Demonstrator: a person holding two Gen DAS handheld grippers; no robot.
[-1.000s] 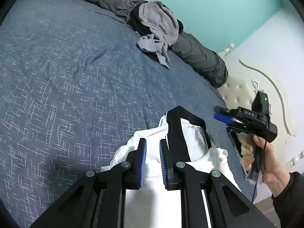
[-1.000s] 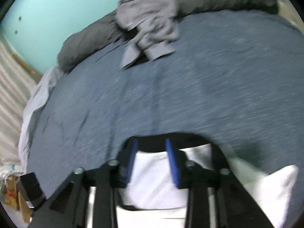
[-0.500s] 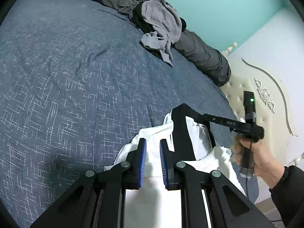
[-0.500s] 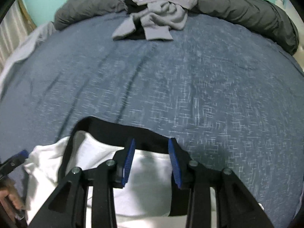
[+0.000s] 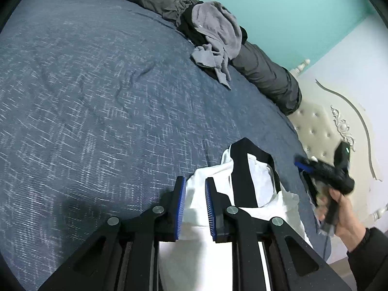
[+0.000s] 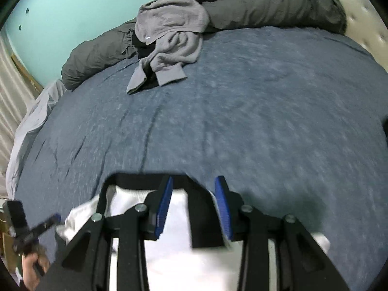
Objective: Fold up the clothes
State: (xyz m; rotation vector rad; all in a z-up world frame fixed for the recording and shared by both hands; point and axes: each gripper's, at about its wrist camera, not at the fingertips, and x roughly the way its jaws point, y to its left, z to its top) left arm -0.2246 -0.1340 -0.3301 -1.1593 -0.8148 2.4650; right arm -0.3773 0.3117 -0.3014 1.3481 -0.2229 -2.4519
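1. A blue woven bedspread (image 5: pixel 101 101) covers the bed; teal wall (image 6: pixel 80 7) behind, cream tufted headboard (image 5: pixel 315 131) at one end.
2. White garment with black trim (image 5: pixel 242 177) lies at the near edge — grey clothes (image 6: pixel 169 34) heaped at the far edge.
3. Left gripper (image 5: pixel 195 206) is opening over white cloth, pads not pressing it; right gripper (image 6: pixel 194 208) is spread above the black trim.

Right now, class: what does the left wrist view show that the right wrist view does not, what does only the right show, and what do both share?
Only the left wrist view shows the carved cream headboard and the hand carrying the right gripper.

Only the right wrist view shows the pale curtain at the left edge and the crumpled light sheet beside the bed.

Both show the white garment with black trim, the grey clothes pile, the blue bedspread and the teal wall.
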